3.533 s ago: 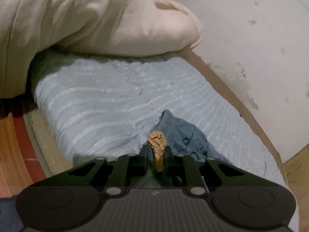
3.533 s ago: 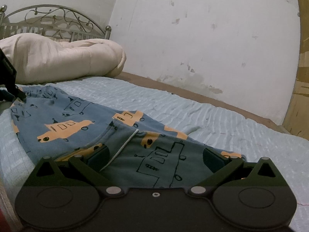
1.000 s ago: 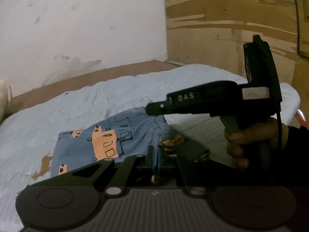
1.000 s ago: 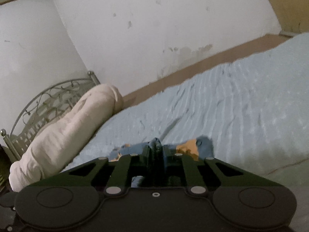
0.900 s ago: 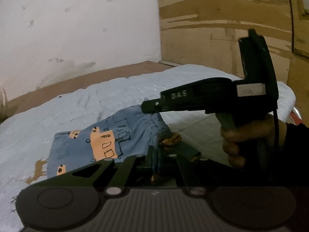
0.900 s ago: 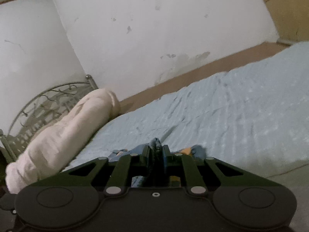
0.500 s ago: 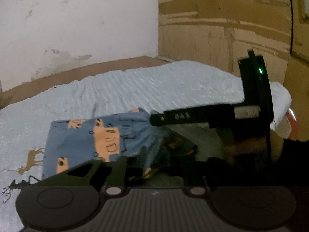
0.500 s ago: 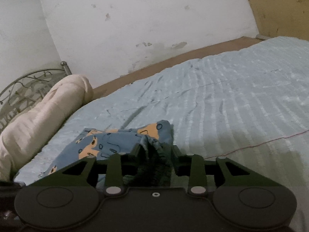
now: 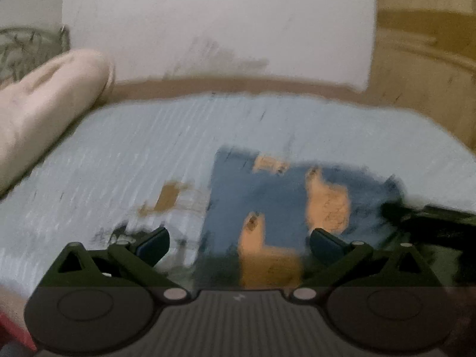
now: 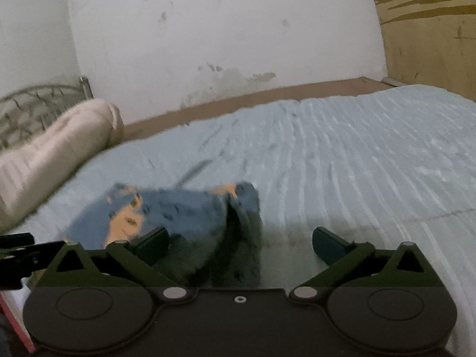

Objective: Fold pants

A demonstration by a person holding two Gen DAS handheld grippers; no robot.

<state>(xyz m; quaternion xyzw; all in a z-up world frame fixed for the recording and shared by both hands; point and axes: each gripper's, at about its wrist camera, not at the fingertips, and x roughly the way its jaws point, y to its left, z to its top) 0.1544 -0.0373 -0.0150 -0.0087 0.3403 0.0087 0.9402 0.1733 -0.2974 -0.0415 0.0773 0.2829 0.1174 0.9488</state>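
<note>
Pants (image 9: 267, 208): folded blue pair with orange prints, lying on the bedsheet (image 9: 119, 148) just ahead of my fingers.
Left gripper (image 9: 238, 242): jaws have just swung wide apart, cloth below, nothing pinched.
Right gripper (image 10: 241, 242): likewise just opened, free of the waistband edge (image 10: 244, 208).
Risk: pulling back low, a fingertip could snag the top layer and undo the fold.

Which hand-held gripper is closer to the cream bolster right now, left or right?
Left. The left hand-held gripper is over the pants' bolster-side half; the right hand-held gripper is at their far edge from the cream bolster.
</note>
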